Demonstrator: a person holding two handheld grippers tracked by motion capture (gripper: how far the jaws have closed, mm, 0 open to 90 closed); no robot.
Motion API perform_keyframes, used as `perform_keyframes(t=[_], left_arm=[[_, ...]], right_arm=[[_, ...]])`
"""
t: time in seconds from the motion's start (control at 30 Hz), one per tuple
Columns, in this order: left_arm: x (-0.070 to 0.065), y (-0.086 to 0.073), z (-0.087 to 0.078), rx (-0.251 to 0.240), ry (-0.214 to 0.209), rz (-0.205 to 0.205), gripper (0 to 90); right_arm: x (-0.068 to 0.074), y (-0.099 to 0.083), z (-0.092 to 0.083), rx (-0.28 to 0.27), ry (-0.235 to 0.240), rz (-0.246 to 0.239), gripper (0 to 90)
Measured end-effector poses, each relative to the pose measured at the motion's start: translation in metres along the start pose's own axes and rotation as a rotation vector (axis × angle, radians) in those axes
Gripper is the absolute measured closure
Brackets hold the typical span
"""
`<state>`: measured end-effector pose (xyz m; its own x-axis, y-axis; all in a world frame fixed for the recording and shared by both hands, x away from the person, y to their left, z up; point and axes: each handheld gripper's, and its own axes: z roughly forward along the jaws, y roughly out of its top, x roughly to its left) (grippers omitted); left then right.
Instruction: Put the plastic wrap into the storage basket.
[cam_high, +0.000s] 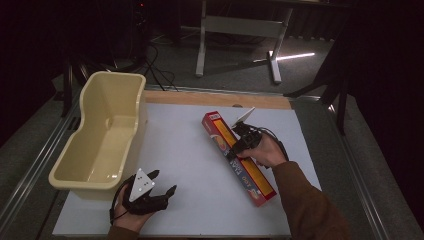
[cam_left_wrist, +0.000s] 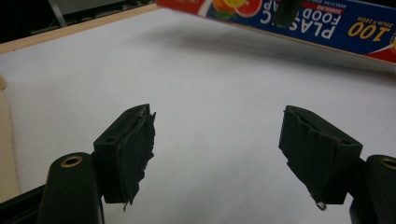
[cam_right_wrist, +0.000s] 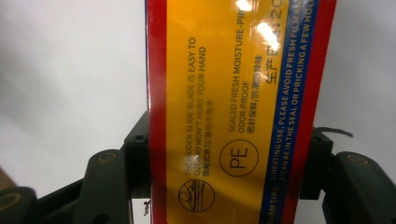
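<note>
Right hand-held gripper (cam_high: 235, 146) is clamped across the width of the long plastic-wrap box (cam_high: 239, 158), its jaws pressing both long sides, as the right gripper view shows with the box's (cam_right_wrist: 233, 112) yellow face running up between them. That box lies slantwise on the white bench (cam_high: 190, 165), from about 11 o'clock down to 5 o'clock, right of centre; its shadow in the left gripper view suggests that it is just off the surface. I judge the step in hand to be the lift of the box, probably bound for the cream tub (cam_high: 102, 135) at 9 o'clock. Next comes a level carry leftward, held steady because the grip sits toward one end. The right forearm reaches in from 5 o'clock. Left hand-held gripper (cam_high: 162, 185) rests at 7 o'clock, jaws wide apart and empty, pointing toward the box (cam_left_wrist: 299, 23).
</note>
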<state>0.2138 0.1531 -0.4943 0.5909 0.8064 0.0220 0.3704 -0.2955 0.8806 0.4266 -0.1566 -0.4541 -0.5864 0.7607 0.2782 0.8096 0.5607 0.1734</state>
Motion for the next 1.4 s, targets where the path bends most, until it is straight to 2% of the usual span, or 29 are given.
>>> perform_keyframes(t=[0.23,0.37,0.4,0.5,0.8,0.83,0.87,0.9,1.13,1.27,1.33,1.4], left_arm=[[0.0,0.0,0.0,-0.002,0.001,-0.001,26.0],[0.0,0.0,-0.001,-0.007,0.003,-0.003,26.0],[0.0,0.0,-0.001,-0.007,0.003,-0.003,26.0],[0.0,0.0,-0.001,-0.006,0.004,0.0,26.0],[0.0,0.0,-0.001,-0.011,0.006,-0.001,26.0],[0.0,0.0,-0.001,-0.011,0.006,-0.001,26.0],[0.0,0.0,-0.001,-0.012,0.008,0.002,26.0],[0.0,0.0,-0.001,-0.011,0.008,0.0,26.0],[0.0,0.0,-0.001,-0.014,0.01,0.0,26.0],[0.0,0.0,0.0,-0.015,0.01,0.002,26.0],[0.0,0.0,0.0,-0.016,0.011,0.002,26.0],[0.0,0.0,-0.001,-0.018,0.012,0.004,26.0]], right_arm=[[0.023,0.008,-0.018,-0.074,0.082,-0.016,39.6],[0.034,0.013,-0.026,-0.098,0.134,-0.01,39.6],[0.034,0.013,-0.026,-0.098,0.134,-0.01,39.6],[0.044,0.018,-0.034,-0.134,0.173,-0.001,39.6],[0.057,0.03,-0.047,-0.211,0.281,0.045,39.6],[0.057,0.03,-0.047,-0.211,0.281,0.045,39.6],[0.06,0.033,-0.05,-0.224,0.313,0.059,39.6],[0.061,0.034,-0.051,-0.232,0.323,0.063,39.6],[0.069,0.043,-0.06,-0.243,0.387,0.076,39.6],[0.075,0.05,-0.065,-0.26,0.448,0.103,39.6],[0.075,0.052,-0.065,-0.264,0.458,0.11,39.6],[0.077,0.055,-0.069,-0.286,0.479,0.117,39.6]])
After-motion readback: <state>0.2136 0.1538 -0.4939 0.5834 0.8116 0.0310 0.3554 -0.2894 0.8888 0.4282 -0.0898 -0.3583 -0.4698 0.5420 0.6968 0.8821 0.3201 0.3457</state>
